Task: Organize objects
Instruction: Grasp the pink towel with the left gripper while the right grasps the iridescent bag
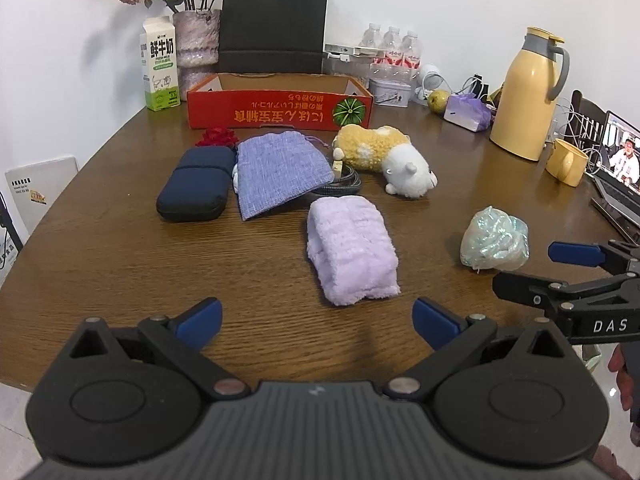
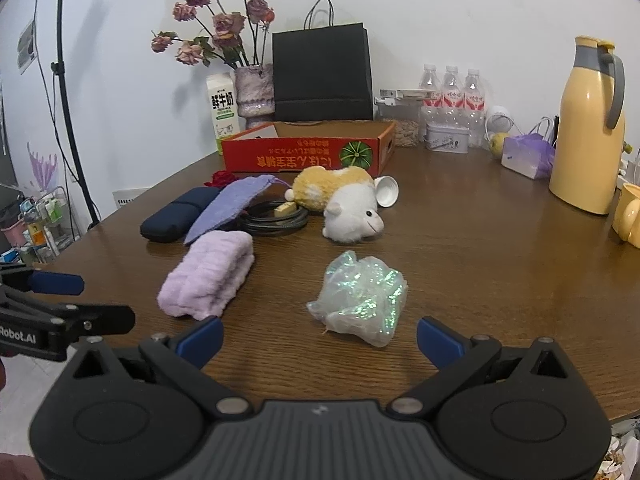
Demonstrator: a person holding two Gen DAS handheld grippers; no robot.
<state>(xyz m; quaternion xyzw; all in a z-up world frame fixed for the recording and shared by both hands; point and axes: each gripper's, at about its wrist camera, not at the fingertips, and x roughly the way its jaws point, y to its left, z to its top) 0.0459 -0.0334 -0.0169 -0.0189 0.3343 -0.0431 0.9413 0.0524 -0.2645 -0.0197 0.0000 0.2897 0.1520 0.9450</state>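
My left gripper is spread wide and empty, with the folded lilac towel just ahead, its long axis pointing away. My right gripper, also spread and empty, faces the iridescent wrapper; each tool is nearer its own item.

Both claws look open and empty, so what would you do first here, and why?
Probably ease the left gripper forward onto the folded lilac towel: it lies straight ahead between the open fingers, nothing is held, and the red box behind stands open.

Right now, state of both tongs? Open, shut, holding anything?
Left tongs: open, empty, low over the table short of the lilac towel.
Right tongs: open, empty, just short of the iridescent bag.
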